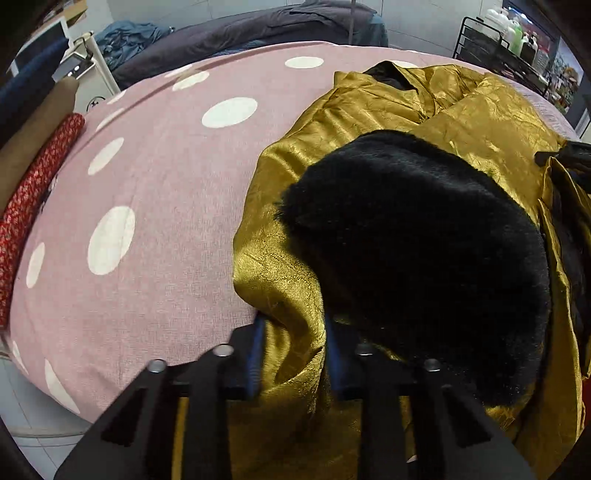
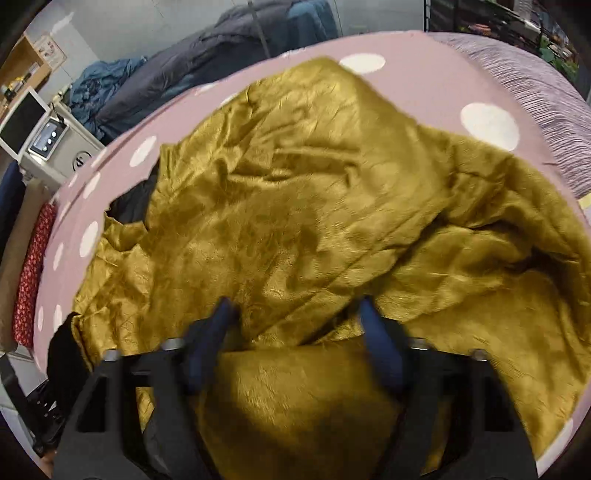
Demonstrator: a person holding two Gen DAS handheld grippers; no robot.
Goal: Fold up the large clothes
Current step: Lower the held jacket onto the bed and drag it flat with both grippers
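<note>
A large gold satin garment (image 1: 369, 110) with a black furry lining (image 1: 424, 240) lies crumpled on a pink bedcover with white dots (image 1: 166, 184). My left gripper (image 1: 295, 332) points down at the garment's near left edge, and its blue pads pinch a fold of gold cloth. In the right wrist view the gold garment (image 2: 314, 184) fills most of the bedcover (image 2: 424, 74). My right gripper (image 2: 295, 314) hovers over a bunched gold fold. Its blue fingers (image 2: 221, 317) stand well apart with cloth lying loose between them, and the picture is blurred.
A red patterned cloth roll (image 1: 33, 206) lies along the bed's left edge. A dark grey duvet (image 1: 240, 33) is heaped behind the bed. A black wire rack (image 1: 495, 48) with bottles stands at the back right. A lilac ribbed blanket (image 2: 535, 110) covers the bed's right side.
</note>
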